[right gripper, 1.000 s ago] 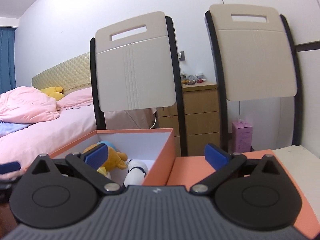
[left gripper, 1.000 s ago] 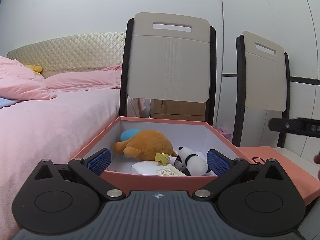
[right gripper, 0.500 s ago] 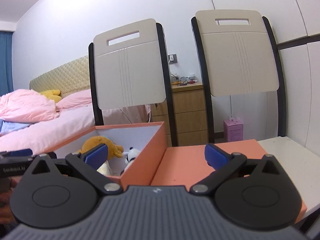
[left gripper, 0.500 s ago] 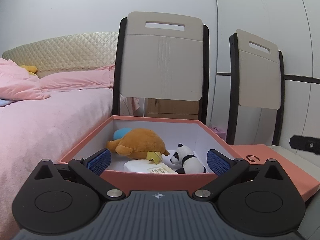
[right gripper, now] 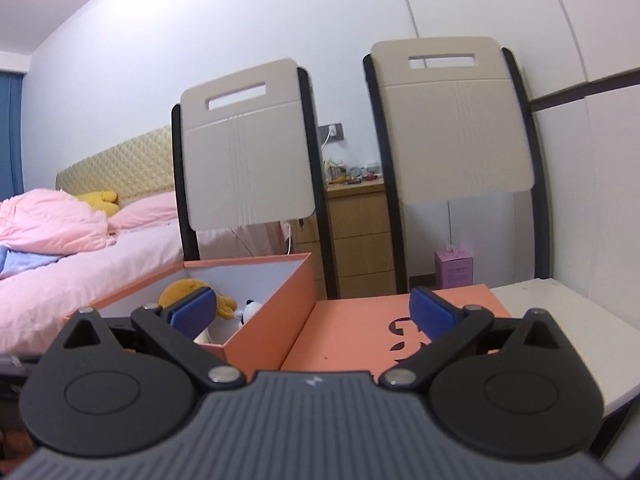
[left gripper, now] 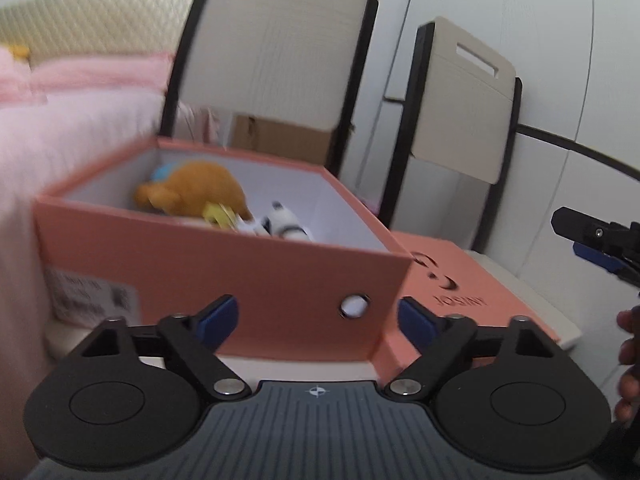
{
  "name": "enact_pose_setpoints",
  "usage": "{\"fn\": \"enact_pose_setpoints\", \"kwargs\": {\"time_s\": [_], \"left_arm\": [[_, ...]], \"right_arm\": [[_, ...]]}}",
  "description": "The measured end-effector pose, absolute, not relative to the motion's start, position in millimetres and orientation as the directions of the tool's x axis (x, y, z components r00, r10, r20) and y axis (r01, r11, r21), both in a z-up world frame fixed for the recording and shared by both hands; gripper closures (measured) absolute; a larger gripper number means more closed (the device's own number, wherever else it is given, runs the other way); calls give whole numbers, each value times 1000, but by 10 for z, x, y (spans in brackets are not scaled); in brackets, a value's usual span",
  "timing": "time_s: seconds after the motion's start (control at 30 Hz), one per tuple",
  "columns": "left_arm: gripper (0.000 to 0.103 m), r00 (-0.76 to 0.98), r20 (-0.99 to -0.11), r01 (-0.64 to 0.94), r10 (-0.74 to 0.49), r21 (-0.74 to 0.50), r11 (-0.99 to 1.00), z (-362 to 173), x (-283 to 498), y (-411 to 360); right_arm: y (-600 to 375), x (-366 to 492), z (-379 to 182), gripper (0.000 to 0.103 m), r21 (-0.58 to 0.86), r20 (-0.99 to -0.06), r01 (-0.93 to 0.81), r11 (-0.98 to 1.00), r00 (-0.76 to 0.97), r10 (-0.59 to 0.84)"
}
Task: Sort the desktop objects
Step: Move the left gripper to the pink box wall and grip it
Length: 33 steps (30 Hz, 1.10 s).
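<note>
An open orange box (left gripper: 224,276) stands on a white table and holds an orange plush (left gripper: 200,190) and a small panda plush (left gripper: 286,222). Its flat orange lid (left gripper: 468,292) lies to the right of it. My left gripper (left gripper: 318,318) is open and empty, in front of the box's near wall. My right gripper (right gripper: 312,312) is open and empty, above the near edge of the lid (right gripper: 360,332), with the box (right gripper: 264,308) to its left. The right gripper also shows at the right edge of the left wrist view (left gripper: 600,240).
Two beige chairs with black frames (right gripper: 248,156) (right gripper: 456,132) stand behind the table. A bed with pink bedding (right gripper: 72,240) lies to the left. A wooden drawer unit (right gripper: 356,232) and a pink carton (right gripper: 454,268) stand by the far wall. The white table's edge (right gripper: 580,328) is at right.
My left gripper has pulled back and dropped lower, so the box's near outer wall now fills its view. My right gripper has pulled back and tilted a little, showing more of the lid.
</note>
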<state>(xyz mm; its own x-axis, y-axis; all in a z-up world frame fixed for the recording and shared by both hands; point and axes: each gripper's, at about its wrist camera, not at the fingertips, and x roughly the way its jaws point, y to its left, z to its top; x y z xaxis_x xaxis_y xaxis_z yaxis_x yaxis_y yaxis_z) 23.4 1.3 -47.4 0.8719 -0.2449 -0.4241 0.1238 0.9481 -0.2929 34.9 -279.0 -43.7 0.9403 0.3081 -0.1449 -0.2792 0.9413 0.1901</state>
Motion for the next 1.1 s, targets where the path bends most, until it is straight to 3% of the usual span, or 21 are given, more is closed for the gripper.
{"fn": "enact_pose_setpoints", "kwargs": {"time_s": [0.13, 0.4, 0.6, 0.8, 0.87, 1.1], "left_arm": [[39, 809, -483, 125, -335, -415, 901, -650, 378, -35], [40, 696, -532, 34, -482, -646, 762, -1067, 768, -92], [40, 620, -494, -51, -610, -801, 597, -1377, 1001, -77], [41, 585, -467, -111, -663, -856, 505, -1550, 1123, -107], [49, 577, -458, -140, -676, -871, 470, -1607, 1137, -102], [54, 608, -410, -164, -680, -903, 397, -1662, 1015, -21]], "right_arm": [[-2856, 281, -474, 0, 201, -178, -198, 959, 956, 235], [-3083, 181, -545, 0, 249, -227, -151, 957, 951, 209], [-3123, 189, -625, 0, 289, -286, -163, 944, 926, 247], [-3141, 251, -666, 0, 315, -305, -191, 930, 907, 290], [-3159, 272, -673, 0, 328, -308, -186, 926, 906, 291], [-3177, 293, -696, 0, 374, -322, -185, 909, 893, 314]]}}
